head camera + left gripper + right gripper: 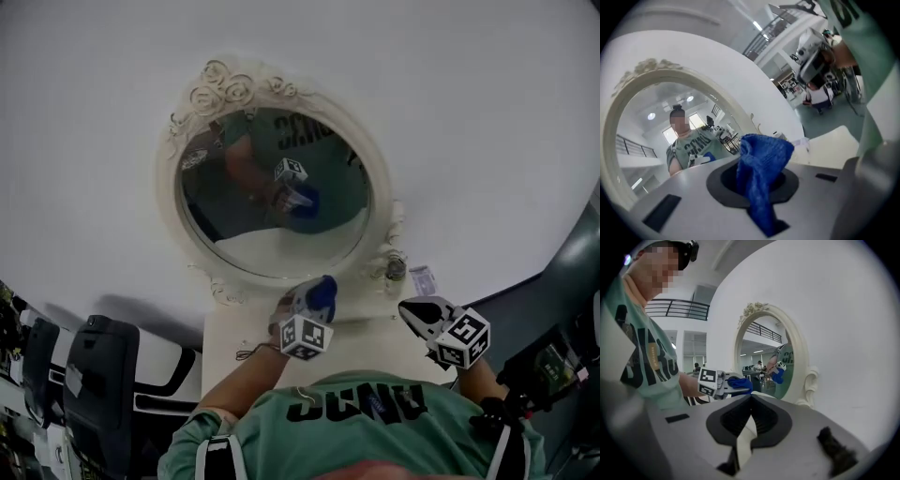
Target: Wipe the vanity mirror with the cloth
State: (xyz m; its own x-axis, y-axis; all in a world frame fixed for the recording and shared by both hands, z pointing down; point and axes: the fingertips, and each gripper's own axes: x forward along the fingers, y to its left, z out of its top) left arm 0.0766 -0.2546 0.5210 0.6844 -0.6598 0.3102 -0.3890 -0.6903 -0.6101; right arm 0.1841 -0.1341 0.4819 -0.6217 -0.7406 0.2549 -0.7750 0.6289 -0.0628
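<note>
My left gripper (317,298) is clamped on the blue cloth (324,292); in the left gripper view the cloth (763,165) bunches up out of the closed jaws and trails down between them, hiding their tips. It sits just under the lower rim of the vanity mirror (274,192), over the cream tabletop (361,339), not on the glass. I can't tell whether it touches the frame (228,86). My right gripper (418,313) hangs off to the right, well apart from the mirror, with its jaws (751,398) closed tip to tip on nothing. My torso cuts off the near half of the tabletop. A small jar (396,269) stands at the frame's foot between the grippers. There is bare white wall (469,122) all round the mirror.
</note>
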